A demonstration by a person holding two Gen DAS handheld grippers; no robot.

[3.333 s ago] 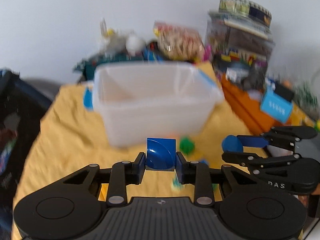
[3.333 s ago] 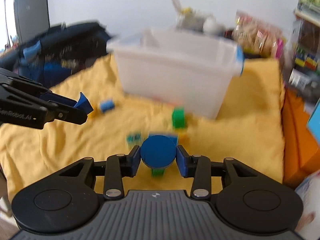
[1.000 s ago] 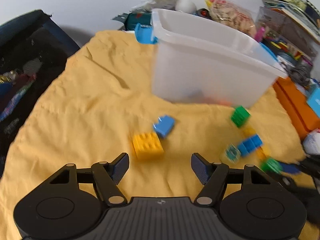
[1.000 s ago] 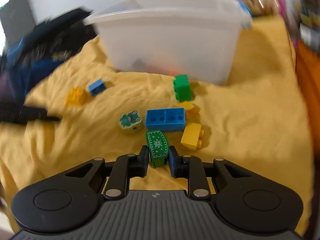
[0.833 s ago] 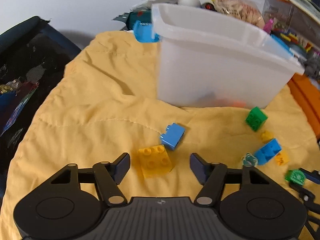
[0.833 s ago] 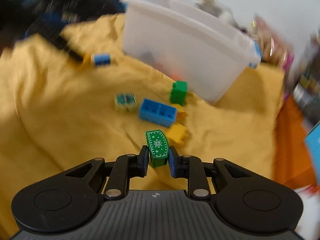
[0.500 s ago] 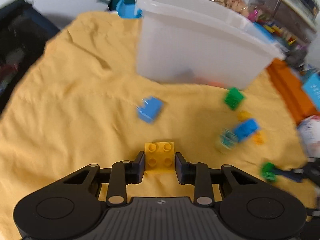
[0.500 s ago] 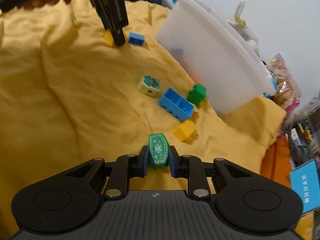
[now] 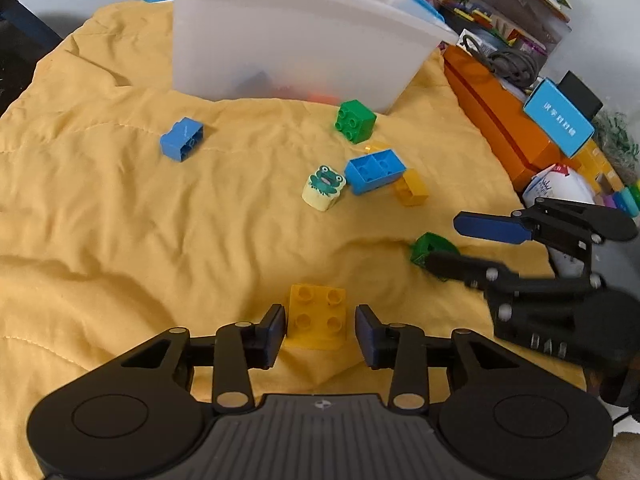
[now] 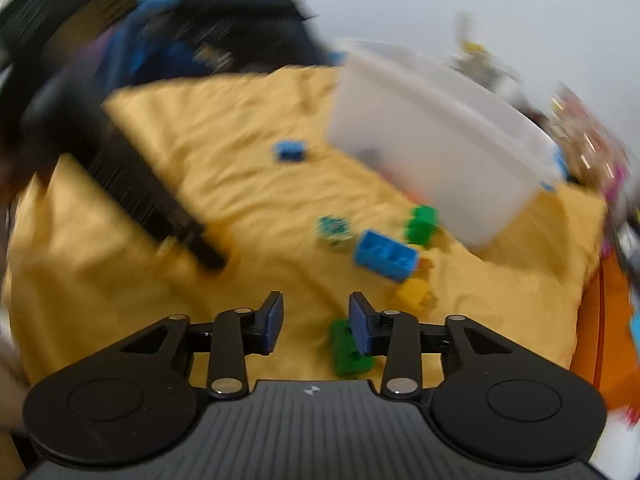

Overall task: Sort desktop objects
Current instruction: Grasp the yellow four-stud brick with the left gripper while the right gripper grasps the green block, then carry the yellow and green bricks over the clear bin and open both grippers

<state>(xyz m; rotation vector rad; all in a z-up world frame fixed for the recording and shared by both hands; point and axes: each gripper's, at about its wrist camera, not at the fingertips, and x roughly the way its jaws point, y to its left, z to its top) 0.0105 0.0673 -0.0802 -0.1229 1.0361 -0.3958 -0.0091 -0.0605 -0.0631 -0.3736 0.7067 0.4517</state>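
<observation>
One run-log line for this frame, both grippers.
left gripper: opening, yellow brick between pads, unpinched | right gripper: opening, green brick released on yellow cloth

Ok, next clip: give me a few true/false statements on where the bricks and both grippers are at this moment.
1. A yellow brick sits between the fingers of the left gripper, its studs facing the camera. True; the jaws are opening, with a gap on either side.
2. The right gripper clamps the green brick. False: its jaws are opening and the brick lies on the yellow cloth by one finger.
3. The frog-printed block lies inside the white bin. False: it lies on the cloth, left of the long blue brick.
4. A small blue brick lies apart from the others, to the left. True.
5. The bin is empty. False: dim coloured shapes show through its wall.
</observation>
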